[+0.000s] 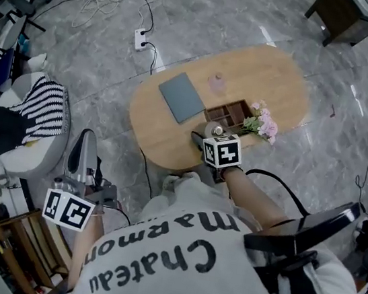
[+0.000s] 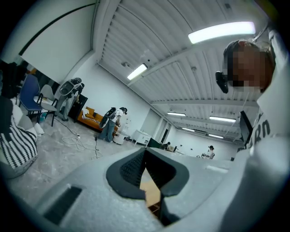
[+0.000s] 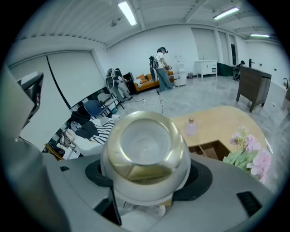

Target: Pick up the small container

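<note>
The small container is a shiny metal bowl, and my right gripper is shut on it, with its round base turned toward the camera. In the head view this container is held over the near edge of the oval wooden table, in front of the right gripper and its marker cube. My left gripper hangs off the table at the lower left, over the floor. Its dark pads meet with nothing between them.
On the table lie a grey pad, a small pink bottle, a wooden divided tray and pink flowers. A power strip with cables lies on the floor. A striped cushion sits at the left.
</note>
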Available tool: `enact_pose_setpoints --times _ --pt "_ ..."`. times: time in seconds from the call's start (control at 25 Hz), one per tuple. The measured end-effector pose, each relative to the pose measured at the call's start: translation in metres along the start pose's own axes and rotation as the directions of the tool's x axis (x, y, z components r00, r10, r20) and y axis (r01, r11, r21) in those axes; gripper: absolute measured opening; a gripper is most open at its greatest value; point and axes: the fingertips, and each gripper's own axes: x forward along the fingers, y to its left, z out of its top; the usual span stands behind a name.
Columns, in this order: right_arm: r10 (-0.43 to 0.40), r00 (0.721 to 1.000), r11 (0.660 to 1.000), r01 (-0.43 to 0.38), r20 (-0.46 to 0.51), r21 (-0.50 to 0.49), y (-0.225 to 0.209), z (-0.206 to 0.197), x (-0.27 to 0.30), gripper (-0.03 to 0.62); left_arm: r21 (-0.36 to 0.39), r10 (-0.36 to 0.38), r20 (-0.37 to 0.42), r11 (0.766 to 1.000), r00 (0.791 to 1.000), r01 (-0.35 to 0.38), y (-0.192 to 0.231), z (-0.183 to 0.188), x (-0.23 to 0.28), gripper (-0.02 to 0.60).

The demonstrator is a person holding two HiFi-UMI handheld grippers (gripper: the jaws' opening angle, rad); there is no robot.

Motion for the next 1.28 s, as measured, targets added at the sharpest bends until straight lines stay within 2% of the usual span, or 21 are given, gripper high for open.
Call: enact_pose_setpoints --times 0.24,0.4,0.64,0.88,1.0,1.16,1.28 --pt "0.015 0.985 1.0 -0.015 0.173 -0.001 -0.008 0.062 -0.046 0.319 0.036 -0.076 0.079 0.997 0.994 0.073 -0.033 0.027 0.015 0.014" --pt "0.033 0.951 0.999 -0.036 0.306 0.004 -0.005 0.104 -0.086 0.319 0.045 -0.126 0.12 0.992 0.985 0.121 -0.052 0.045 0.02 0.014" --pt "0.115 0.867 0.992 -0.078 0.485 -0.096 0.024 0.167 -0.156 0.319 0.05 -0.149 0.13 0.988 0.98 0.144 -0.083 0.063 0.027 0.014" --pt "0.216 0.759 0.973 -0.117 0.615 -0.199 0.064 0.217 -0.226 0.319 0.105 -0.192 0.158 0.979 0.969 0.177 -0.112 0.084 0.02 0.014" --pt "0.274 0.72 0.959 -0.151 0.638 -0.241 0.081 0.233 -0.257 0.319 0.142 -0.204 0.176 0.973 0.963 0.18 -0.127 0.094 0.014 0.014" --pt "0.348 0.682 0.934 -0.194 0.643 -0.299 0.098 0.241 -0.289 0.319 0.173 -0.219 0.211 0.968 0.952 0.184 -0.145 0.101 0.006 0.014" --pt "0.4 0.651 0.915 -0.235 0.646 -0.329 0.109 0.245 -0.306 0.319 0.184 -0.214 0.216 0.967 0.953 0.176 -0.148 0.1 -0.001 0.014"
